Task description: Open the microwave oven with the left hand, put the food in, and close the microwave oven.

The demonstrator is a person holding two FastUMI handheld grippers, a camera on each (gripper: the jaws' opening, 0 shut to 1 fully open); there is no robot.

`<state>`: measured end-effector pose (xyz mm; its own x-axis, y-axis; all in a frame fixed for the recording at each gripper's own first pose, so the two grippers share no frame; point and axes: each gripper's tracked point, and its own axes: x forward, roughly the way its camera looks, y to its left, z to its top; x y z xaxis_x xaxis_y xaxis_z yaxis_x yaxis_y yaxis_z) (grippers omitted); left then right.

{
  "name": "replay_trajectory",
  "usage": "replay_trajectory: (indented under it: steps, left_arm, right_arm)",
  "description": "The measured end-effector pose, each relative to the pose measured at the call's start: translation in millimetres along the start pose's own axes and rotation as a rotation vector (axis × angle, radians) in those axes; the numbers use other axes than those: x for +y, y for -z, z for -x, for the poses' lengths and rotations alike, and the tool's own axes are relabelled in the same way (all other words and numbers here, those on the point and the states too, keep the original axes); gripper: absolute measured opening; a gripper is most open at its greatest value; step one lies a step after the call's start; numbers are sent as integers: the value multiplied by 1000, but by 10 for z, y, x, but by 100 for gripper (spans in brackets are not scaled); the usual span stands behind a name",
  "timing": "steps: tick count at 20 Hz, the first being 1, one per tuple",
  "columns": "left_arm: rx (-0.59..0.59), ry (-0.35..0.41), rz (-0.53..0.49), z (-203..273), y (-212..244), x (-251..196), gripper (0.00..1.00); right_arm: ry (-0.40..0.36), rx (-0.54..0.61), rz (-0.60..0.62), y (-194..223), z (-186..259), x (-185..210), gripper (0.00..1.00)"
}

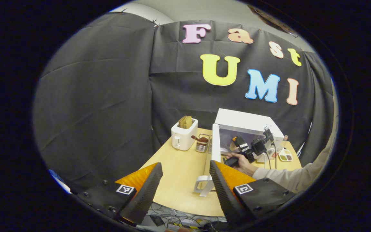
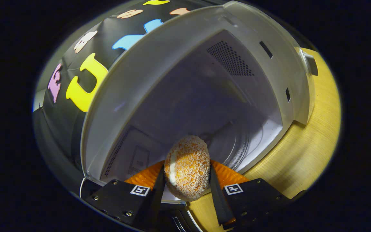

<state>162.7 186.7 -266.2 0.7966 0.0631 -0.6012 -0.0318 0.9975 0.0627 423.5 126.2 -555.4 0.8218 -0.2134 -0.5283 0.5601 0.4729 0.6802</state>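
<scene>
The white microwave oven [image 1: 248, 124] stands at the back right of the wooden table [image 1: 179, 174] with its door [image 1: 215, 145] swung open toward me. My left gripper [image 1: 185, 175] hovers open over the table's near edge, holding nothing. Farther off, a hand holds the right gripper [image 1: 237, 143] at the oven's mouth. In the right gripper view, my right gripper [image 2: 187, 174] is shut on a round crumb-coated piece of food [image 2: 188, 167], held just in front of the open microwave cavity [image 2: 204, 106]. The view is tilted.
A white toaster [image 1: 184, 137] with bread slices stands at the back left of the table. A small wire basket [image 1: 202, 144] sits beside it. A divided dish [image 1: 285, 155] lies right of the microwave. A white bracket [image 1: 203, 185] sits near the table's front. Cables hang below the edge.
</scene>
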Motion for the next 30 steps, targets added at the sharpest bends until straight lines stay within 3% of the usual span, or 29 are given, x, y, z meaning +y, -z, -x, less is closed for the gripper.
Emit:
replay_trajectory:
  steps: [4,5,7,8,12,16,17,25,29,30]
  left_arm:
    - [2,-35,-12,-14,-38,102,94]
    - [2,-38,-9,-5,-39,109,99]
    - [4,-49,1,-21,-29,151,94]
    - [3,-53,9,-34,-23,161,99]
    - [0,-52,14,-32,-5,146,97]
    - [-2,-53,20,-18,5,147,99]
    - [-4,-53,23,-6,22,142,94]
    - [-82,-33,44,287,-49,120,95]
    - [-137,-7,63,634,-5,129,99]
    - [-153,4,70,752,8,138,94]
  right_arm:
    - [32,11,-3,91,-154,-106,69]
    - [7,14,0,95,-151,-31,69]
    - [8,16,53,83,-229,-40,74]
    - [19,24,74,97,-236,-48,75]
    - [52,30,152,54,-241,-69,88]
    - [44,63,168,132,-174,-42,88]
    - [44,66,184,131,-148,-40,88]
    - [-13,140,290,136,348,13,88]
    - [-55,226,412,244,922,-89,89]
    - [-66,238,443,250,1111,-131,89]
